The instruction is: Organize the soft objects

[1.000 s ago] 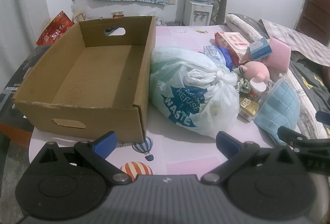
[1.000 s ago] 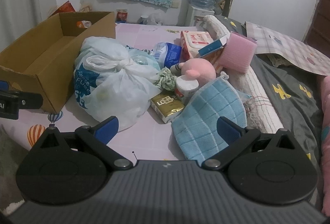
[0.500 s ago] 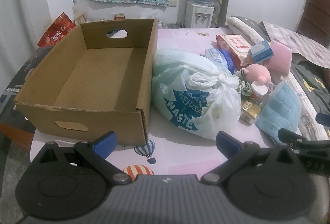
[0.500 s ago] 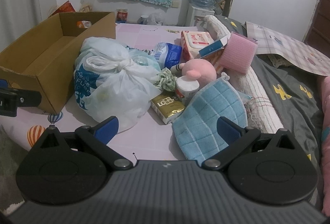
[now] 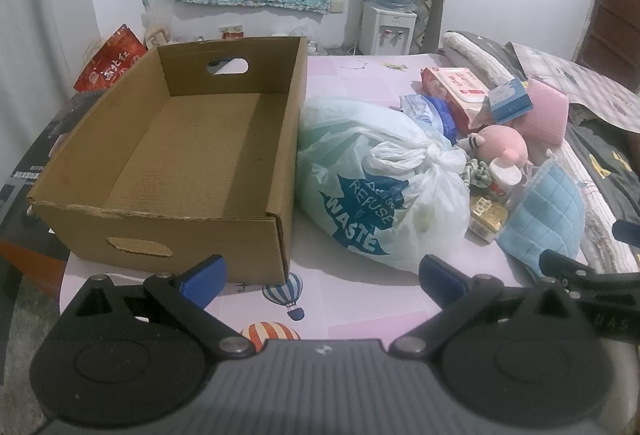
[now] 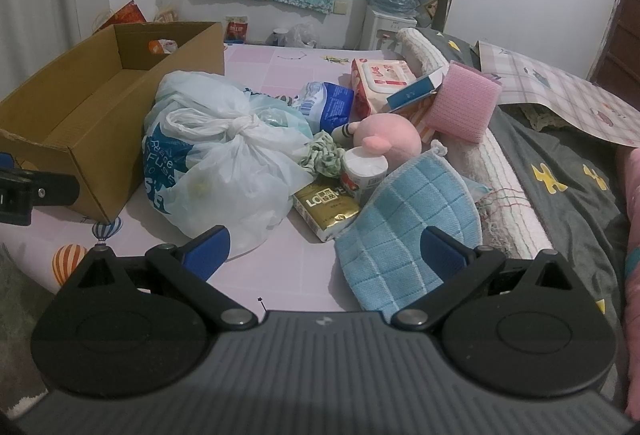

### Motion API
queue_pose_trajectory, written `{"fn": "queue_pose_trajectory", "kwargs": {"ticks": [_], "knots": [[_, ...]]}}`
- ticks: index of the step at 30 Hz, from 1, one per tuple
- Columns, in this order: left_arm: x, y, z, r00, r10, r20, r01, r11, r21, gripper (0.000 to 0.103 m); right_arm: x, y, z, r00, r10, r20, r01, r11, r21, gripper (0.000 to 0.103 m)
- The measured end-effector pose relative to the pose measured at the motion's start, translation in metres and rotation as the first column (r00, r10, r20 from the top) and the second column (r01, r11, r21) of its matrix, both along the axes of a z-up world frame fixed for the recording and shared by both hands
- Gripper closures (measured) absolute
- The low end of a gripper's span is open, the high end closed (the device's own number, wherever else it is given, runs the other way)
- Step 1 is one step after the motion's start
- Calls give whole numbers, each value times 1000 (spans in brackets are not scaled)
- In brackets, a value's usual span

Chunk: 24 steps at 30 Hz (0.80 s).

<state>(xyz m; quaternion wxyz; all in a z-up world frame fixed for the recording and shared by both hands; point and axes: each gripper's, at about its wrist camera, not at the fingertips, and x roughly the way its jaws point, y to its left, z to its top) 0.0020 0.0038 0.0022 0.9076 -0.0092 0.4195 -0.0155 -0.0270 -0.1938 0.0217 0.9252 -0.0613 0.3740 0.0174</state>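
Both grippers are wide open and hold nothing, and the blue cloth (image 6: pixel 408 227) lies right in front of the right gripper (image 6: pixel 324 249), far right of the left gripper (image 5: pixel 320 277), well right of the box (image 5: pixel 176 155).

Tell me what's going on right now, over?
Left gripper and right gripper open, holding nothing. Cardboard box empty. Tied plastic bag, blue cloth, pink plush still on table; bag sits against box.
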Motion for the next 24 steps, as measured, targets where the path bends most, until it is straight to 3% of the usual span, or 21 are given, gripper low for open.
{"fn": "queue_pose_trajectory", "kwargs": {"ticks": [24], "knots": [[0, 4, -2, 1000, 0, -1, 0, 1000, 3, 0, 1, 2, -1, 1000, -1, 2, 1, 1000, 3, 1]]}}
